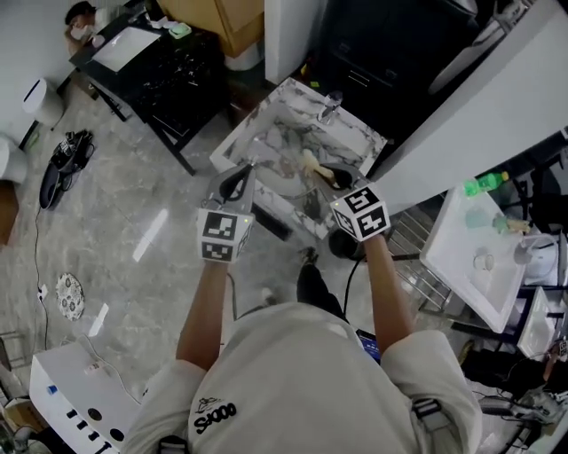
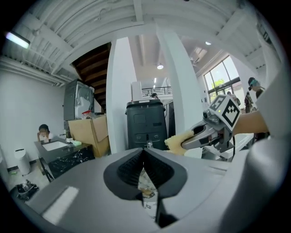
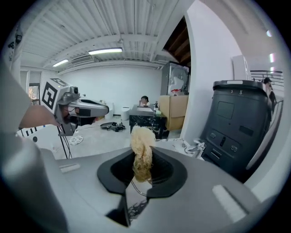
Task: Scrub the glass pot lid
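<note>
The glass pot lid [image 1: 282,180] is see-through and faint; it hangs over the marble sink [image 1: 359,135]. My left gripper [image 1: 241,175] is shut on the lid's left edge, and a thin clear sliver shows between its pads [image 2: 143,169]. My right gripper [image 1: 321,173] is shut on a pale yellow fibrous sponge [image 1: 311,162], which sticks up from its jaws [image 3: 142,145]. The lid's curved rim [image 3: 134,191] shows just below the right gripper [image 3: 142,166]. The two grippers face each other, a short way apart.
A faucet [image 1: 330,106] stands at the sink's far rim. A tall black bin [image 2: 146,124] rises behind the sink. A black marble counter [image 1: 169,62] stands at far left, with a cardboard box [image 1: 226,19] beside it. At the right is a white rack [image 1: 470,257] with a green bottle [image 1: 484,184].
</note>
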Demonstrator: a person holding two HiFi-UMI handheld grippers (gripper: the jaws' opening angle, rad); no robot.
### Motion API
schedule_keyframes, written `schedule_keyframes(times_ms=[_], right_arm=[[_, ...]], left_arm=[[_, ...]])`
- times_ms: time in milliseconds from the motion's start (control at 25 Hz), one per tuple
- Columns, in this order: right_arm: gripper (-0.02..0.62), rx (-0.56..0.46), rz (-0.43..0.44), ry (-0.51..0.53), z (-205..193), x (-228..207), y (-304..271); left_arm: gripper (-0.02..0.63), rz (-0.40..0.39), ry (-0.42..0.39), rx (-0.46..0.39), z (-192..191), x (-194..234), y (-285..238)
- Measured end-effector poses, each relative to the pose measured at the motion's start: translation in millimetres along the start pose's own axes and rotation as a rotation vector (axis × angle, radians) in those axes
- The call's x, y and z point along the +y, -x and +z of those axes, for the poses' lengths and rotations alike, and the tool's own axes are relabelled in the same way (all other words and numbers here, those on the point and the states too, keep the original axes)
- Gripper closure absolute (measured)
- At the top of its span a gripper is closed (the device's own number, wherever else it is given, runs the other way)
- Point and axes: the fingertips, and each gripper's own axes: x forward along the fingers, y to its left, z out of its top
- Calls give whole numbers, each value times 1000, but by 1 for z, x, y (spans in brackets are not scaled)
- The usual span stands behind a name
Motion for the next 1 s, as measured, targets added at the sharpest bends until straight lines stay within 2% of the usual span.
schedule_keyframes(times_ms=[320, 680, 1000], right_arm=[[543, -136, -111, -17, 48, 22, 87], [543, -264, -194, -1, 80, 36, 166], [543, -319, -223, 29, 95, 59, 204]], left_arm=[[594, -37, -74, -115, 47, -26, 39], [595, -69, -99, -115, 78, -58, 61], [595, -73, -141, -172, 101, -74, 88]])
